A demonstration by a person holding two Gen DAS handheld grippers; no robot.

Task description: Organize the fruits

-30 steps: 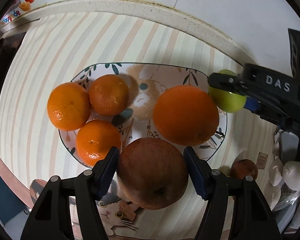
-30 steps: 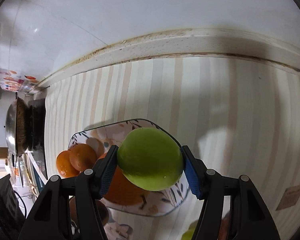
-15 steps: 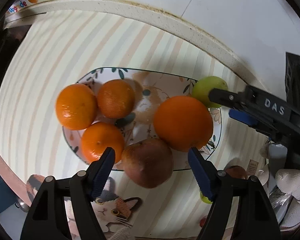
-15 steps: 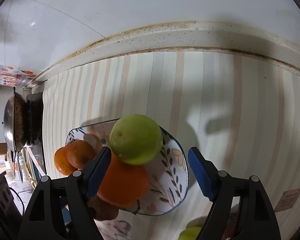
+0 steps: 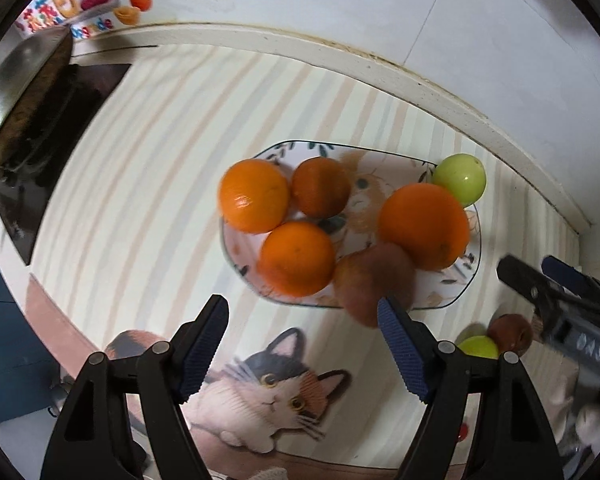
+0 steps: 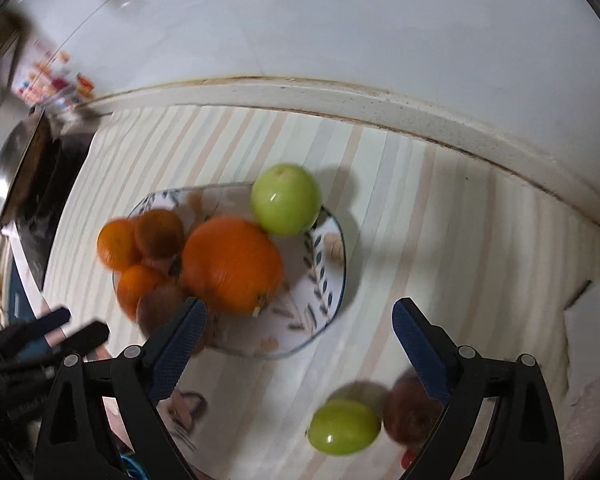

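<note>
A patterned plate (image 5: 452,300) (image 6: 332,280) on the striped mat holds a large orange (image 5: 424,224) (image 6: 232,264), three smaller oranges (image 5: 254,196), a brown fruit (image 5: 372,280) at its near rim and a green apple (image 5: 460,180) (image 6: 286,200) at its far rim. My left gripper (image 5: 300,308) hangs open above the plate's near edge, nothing between its pads. My right gripper (image 6: 300,308) is also above the plate, its jaws opening and empty. Off the plate to the right lie a second green apple (image 6: 344,426) and another brown fruit (image 6: 414,412).
A wok (image 5: 24,92) sits on a black stove (image 5: 52,140) at the far left. A raised white ledge (image 5: 340,56) and the wall bound the counter behind the plate. A cat picture (image 5: 268,392) is printed on the mat in front.
The left gripper let go of the brown fruit at the plate's near rim and rose. The right gripper released the green apple onto the far rim, widened and pulled up and back.
</note>
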